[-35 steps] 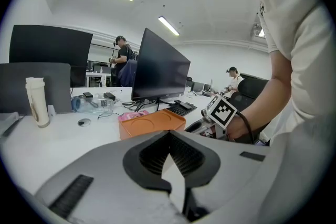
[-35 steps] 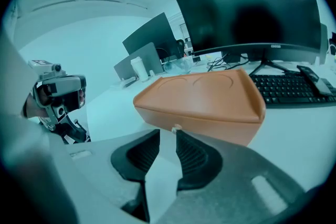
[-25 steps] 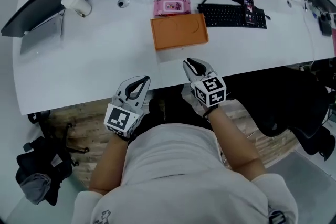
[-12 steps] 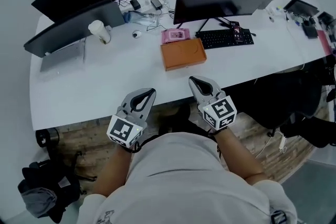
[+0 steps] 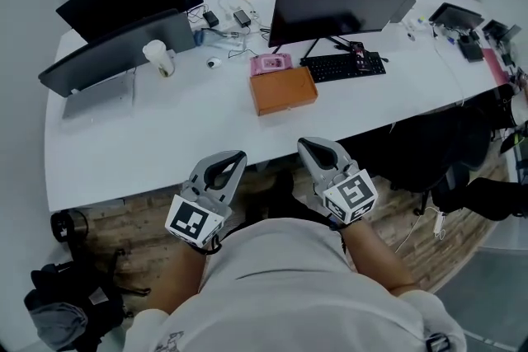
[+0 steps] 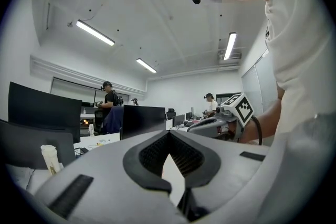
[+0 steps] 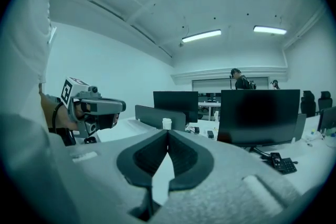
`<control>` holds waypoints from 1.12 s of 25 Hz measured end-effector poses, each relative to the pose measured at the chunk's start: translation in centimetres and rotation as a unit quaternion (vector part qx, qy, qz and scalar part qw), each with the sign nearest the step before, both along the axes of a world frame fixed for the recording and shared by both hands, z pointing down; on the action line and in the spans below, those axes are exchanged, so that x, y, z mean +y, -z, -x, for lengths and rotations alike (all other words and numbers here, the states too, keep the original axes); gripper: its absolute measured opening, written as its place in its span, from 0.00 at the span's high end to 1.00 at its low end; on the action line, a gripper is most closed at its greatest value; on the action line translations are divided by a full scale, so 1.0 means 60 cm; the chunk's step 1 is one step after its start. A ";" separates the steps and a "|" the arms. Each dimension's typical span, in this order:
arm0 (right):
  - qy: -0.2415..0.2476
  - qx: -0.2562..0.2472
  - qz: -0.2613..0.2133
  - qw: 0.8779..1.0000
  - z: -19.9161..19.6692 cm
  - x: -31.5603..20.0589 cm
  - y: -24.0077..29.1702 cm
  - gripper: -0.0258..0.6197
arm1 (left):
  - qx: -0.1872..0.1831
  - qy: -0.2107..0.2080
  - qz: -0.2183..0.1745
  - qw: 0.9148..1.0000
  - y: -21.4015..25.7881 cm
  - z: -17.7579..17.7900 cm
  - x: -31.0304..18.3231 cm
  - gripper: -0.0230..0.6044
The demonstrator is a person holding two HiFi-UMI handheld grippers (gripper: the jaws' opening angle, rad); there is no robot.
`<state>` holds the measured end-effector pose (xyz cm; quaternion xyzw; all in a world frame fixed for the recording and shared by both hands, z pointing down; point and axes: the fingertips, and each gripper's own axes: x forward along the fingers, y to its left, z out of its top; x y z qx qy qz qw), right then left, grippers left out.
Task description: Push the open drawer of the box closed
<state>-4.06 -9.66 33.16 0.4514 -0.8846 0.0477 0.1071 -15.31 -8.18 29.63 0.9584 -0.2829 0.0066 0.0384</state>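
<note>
The orange box (image 5: 283, 90) lies flat on the white desk (image 5: 165, 136), just in front of the pink pack and the big monitor. From this height I cannot tell whether its drawer stands out. Both grippers hover near my torso, short of the desk's front edge and well apart from the box. My left gripper (image 5: 237, 154) has its jaws together with nothing between them; its tips show up close in the left gripper view (image 6: 169, 132). My right gripper (image 5: 304, 143) is likewise shut and empty, pointing across the room (image 7: 168, 132).
A black monitor (image 5: 338, 4), a keyboard (image 5: 342, 67), a pink pack (image 5: 271, 63) and a paper cup (image 5: 156, 56) stand on the desk. Two more screens (image 5: 124, 41) sit at the left. A black chair (image 5: 429, 152) is at the right. People stand at far desks.
Both grippers have risen and drawn back from the desk edge toward my torso. The head view now takes in the whole desk from higher up.
</note>
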 end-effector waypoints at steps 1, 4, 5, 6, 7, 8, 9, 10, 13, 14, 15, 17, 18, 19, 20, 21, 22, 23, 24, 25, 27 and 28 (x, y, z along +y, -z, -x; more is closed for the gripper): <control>0.003 0.004 -0.002 1.000 0.003 0.009 0.009 0.96 | 0.000 -0.002 0.000 1.000 0.005 0.002 0.008 0.97; 0.017 0.013 -0.015 1.000 0.008 0.031 0.038 0.96 | 0.004 -0.003 -0.004 1.000 0.021 0.004 0.028 0.97; 0.022 0.016 -0.020 0.999 0.011 0.037 0.047 0.96 | 0.007 -0.003 -0.006 1.000 0.026 0.006 0.034 0.97; 0.028 0.018 -0.024 0.999 0.015 0.042 0.053 0.96 | 0.009 -0.002 -0.006 1.000 0.029 0.008 0.039 0.97; 0.033 0.019 -0.028 0.999 0.019 0.046 0.058 0.96 | 0.011 0.002 -0.006 1.000 0.031 0.010 0.043 0.97; 0.039 0.021 -0.031 0.999 0.023 0.051 0.062 0.96 | 0.012 0.006 -0.005 1.000 0.033 0.012 0.047 0.97; 0.044 0.022 -0.034 0.998 0.025 0.057 0.066 0.96 | 0.013 0.010 -0.006 1.000 0.035 0.012 0.051 0.97; 0.049 0.023 -0.037 0.998 0.024 0.064 0.071 0.96 | 0.014 0.013 -0.007 1.000 0.037 0.010 0.057 0.97; 0.061 0.021 -0.047 0.997 0.013 0.087 0.082 0.96 | 0.011 0.021 -0.011 1.000 0.045 -0.008 0.075 0.97; 0.065 0.020 -0.049 0.996 0.006 0.093 0.084 0.96 | 0.009 0.025 -0.013 1.000 0.049 -0.015 0.080 0.97; 0.068 0.019 -0.052 0.996 -0.001 0.100 0.086 0.96 | 0.008 0.028 -0.016 0.999 0.053 -0.024 0.085 0.97; 0.074 0.016 -0.054 0.996 -0.022 0.112 0.089 0.96 | 0.007 0.032 -0.017 0.999 0.059 -0.047 0.096 0.97; 0.076 0.014 -0.055 0.996 -0.034 0.119 0.092 0.96 | 0.006 0.032 -0.015 0.999 0.060 -0.060 0.104 0.97; 0.078 0.012 -0.056 0.995 -0.046 0.126 0.094 0.96 | 0.004 0.032 -0.013 0.999 0.058 -0.073 0.113 0.97; 0.079 0.010 -0.057 0.995 -0.059 0.133 0.095 0.96 | 0.001 0.033 -0.011 0.999 0.056 -0.085 0.122 0.97; 0.080 0.008 -0.058 0.995 -0.073 0.141 0.096 0.96 | -0.002 0.034 -0.009 0.999 0.054 -0.098 0.130 0.97; 0.082 0.007 -0.059 0.995 -0.086 0.149 0.097 0.96 | -0.002 0.035 -0.008 0.999 0.052 -0.110 0.139 0.97; 0.084 0.006 -0.058 0.995 -0.099 0.158 0.097 0.96 | -0.001 0.036 -0.009 0.999 0.053 -0.123 0.148 0.97; 0.086 0.006 -0.057 0.995 -0.112 0.168 0.097 0.96 | 0.000 0.038 -0.011 0.999 0.056 -0.137 0.158 0.97; 0.088 0.004 -0.056 0.995 -0.125 0.179 0.096 0.96 | 0.000 0.039 -0.013 0.999 0.059 -0.150 0.168 0.97; 0.090 0.000 -0.054 0.994 -0.155 0.203 0.091 0.96 | -0.008 0.040 -0.012 0.999 0.055 -0.177 0.194 0.97; 0.092 -0.001 -0.055 0.994 -0.171 0.216 0.088 0.96 | -0.012 0.041 -0.011 0.999 0.050 -0.191 0.208 0.97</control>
